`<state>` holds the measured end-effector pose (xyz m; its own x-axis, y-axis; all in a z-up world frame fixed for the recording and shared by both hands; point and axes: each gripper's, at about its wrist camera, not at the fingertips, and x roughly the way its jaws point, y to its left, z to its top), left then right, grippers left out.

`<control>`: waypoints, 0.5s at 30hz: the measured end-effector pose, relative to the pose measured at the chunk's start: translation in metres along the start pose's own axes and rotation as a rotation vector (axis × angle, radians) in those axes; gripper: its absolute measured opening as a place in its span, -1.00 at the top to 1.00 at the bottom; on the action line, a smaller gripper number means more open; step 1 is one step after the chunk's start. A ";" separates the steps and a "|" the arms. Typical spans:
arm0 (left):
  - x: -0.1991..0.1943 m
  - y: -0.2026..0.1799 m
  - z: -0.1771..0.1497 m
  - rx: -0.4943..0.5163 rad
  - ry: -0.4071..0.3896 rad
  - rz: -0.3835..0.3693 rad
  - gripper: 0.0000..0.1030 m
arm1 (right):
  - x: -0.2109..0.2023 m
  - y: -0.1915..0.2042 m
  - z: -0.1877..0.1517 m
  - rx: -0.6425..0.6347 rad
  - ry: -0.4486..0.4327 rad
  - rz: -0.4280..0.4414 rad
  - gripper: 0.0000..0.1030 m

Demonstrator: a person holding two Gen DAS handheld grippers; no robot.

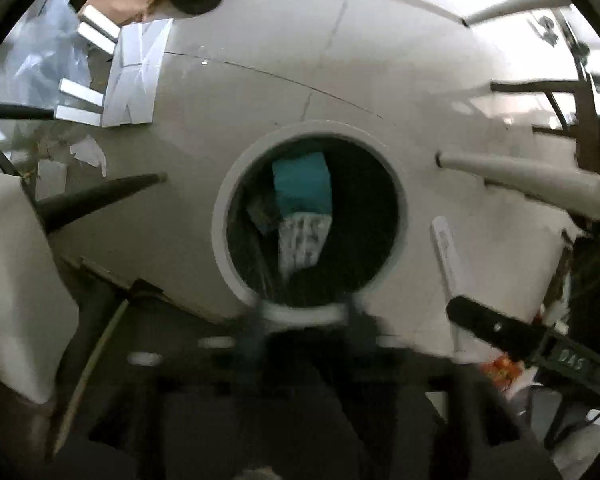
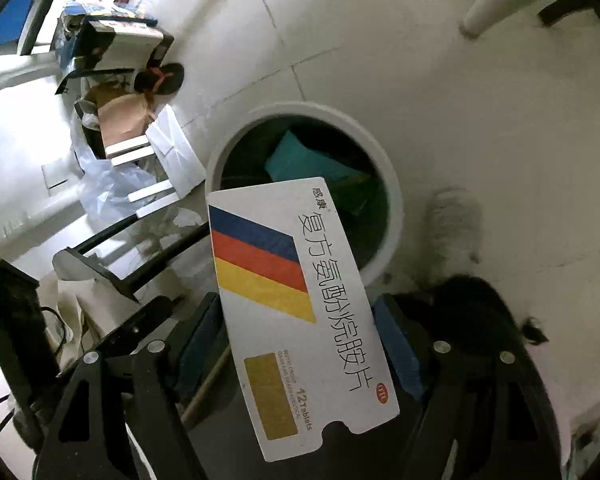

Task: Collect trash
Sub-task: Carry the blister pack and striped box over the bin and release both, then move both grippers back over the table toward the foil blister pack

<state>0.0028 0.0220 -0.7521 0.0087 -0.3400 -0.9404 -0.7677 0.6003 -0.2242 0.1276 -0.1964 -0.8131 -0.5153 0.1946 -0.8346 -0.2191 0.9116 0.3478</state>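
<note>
Floor's pretty cluttered over by the white tile: a brown cardboard box (image 2: pixel 120 124), crinkly clear plastic sheeting (image 2: pixel 104 188), some flat white paper (image 1: pixel 134 68) and torn scraps, plus a white furniture leg (image 1: pixel 512 174) and a black one (image 1: pixel 100 198) angling in on either side of the bin. The round trash bin (image 2: pixel 394 200) has a smooth white rim and a dark inside, with a teal box (image 1: pixel 302 184) and a silvery blister pack (image 1: pixel 302 240) already lying in there. The right gripper (image 2: pixel 300 344) is clamped on a flat white medicine box (image 2: pixel 296 300), glossy card with blue, red and yellow diagonal stripes, blue pads pressing both long edges. Its long axis runs away from the camera, far end tilted a bit left and hanging over the near edge of the bin's rim, not inside yet. The left gripper (image 1: pixel 304 320) sits low right at the bin's near rim, but it's so smeared with blur I can't tell if the fingers are open or closed.
</note>
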 end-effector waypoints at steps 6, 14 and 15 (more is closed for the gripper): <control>0.007 0.027 -0.007 -0.059 -0.058 0.126 -0.89 | 0.024 0.007 0.006 -0.149 -0.065 -0.177 -1.00; -0.017 0.027 -0.042 -0.065 -0.088 0.233 -0.90 | 0.020 0.052 -0.021 -0.308 -0.117 -0.396 -1.00; -0.024 0.022 -0.048 -0.053 -0.095 0.242 -0.90 | 0.015 0.057 -0.025 -0.313 -0.124 -0.424 -1.00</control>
<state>-0.0452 0.0090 -0.7219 -0.1212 -0.1204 -0.9853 -0.7874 0.6161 0.0216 0.0867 -0.1509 -0.7948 -0.2308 -0.1083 -0.9670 -0.6325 0.7719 0.0645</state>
